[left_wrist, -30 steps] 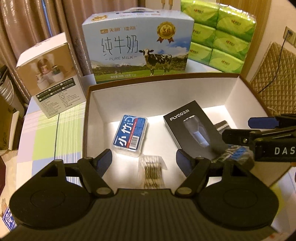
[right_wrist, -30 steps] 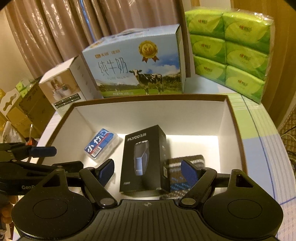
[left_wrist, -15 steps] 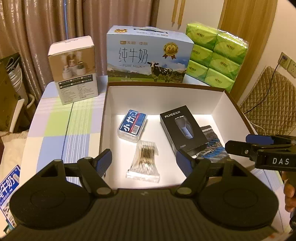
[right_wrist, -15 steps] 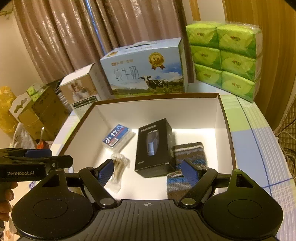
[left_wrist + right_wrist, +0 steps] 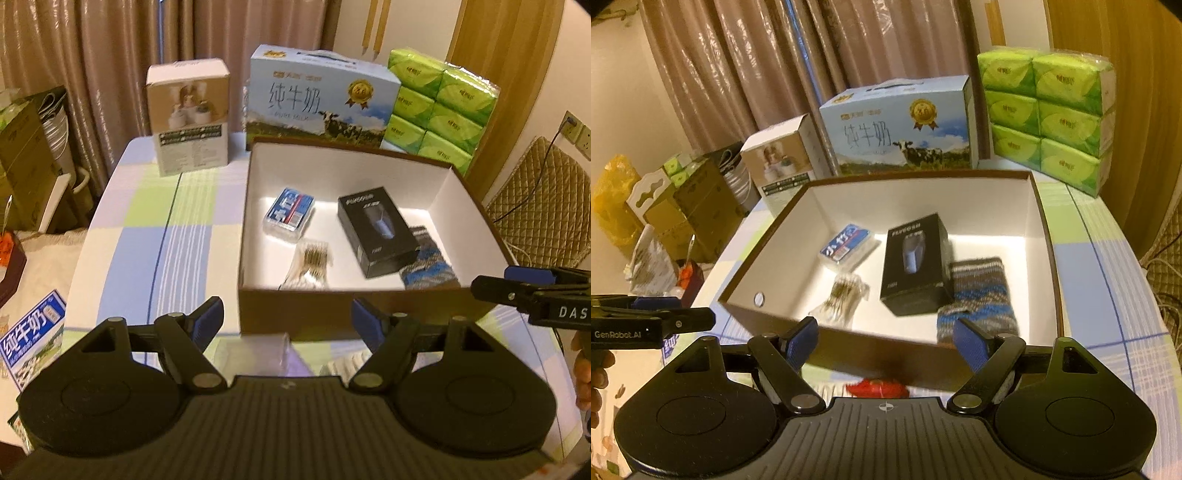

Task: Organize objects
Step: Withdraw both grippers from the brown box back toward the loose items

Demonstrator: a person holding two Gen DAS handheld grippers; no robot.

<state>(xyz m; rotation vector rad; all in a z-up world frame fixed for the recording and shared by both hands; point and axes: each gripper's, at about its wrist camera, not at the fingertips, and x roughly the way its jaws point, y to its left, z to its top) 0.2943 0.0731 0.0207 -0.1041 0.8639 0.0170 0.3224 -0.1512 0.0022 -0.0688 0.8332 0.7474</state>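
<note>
An open brown box with a white inside (image 5: pixel 439 184) (image 5: pixel 997 195) stands on the checked tablecloth. In it lie a blue-labelled clear case (image 5: pixel 291 212) (image 5: pixel 849 247), a bag of cotton swabs (image 5: pixel 310 262) (image 5: pixel 846 293), a black FLYCO box (image 5: pixel 376 230) (image 5: pixel 914 262) and a striped knitted item (image 5: pixel 430 266) (image 5: pixel 979 295). My left gripper (image 5: pixel 288 319) is open and empty, in front of the box's near wall. My right gripper (image 5: pixel 886 341) is open and empty, at the near wall too. A red object (image 5: pixel 877 387) and a clear packet (image 5: pixel 255 350) lie on the table below the grippers.
A milk carton box (image 5: pixel 317 99) (image 5: pixel 901 129), a white product box (image 5: pixel 190 118) (image 5: pixel 779 158) and a green tissue pack (image 5: pixel 441 103) (image 5: pixel 1049 114) stand behind the box. A small milk carton (image 5: pixel 31 339) lies at the table's left edge. A quilted chair (image 5: pixel 546 206) is on the right.
Both grippers have drawn back and up from inside the box to in front of its near wall. Both stay open. The items in the box have not moved.
</note>
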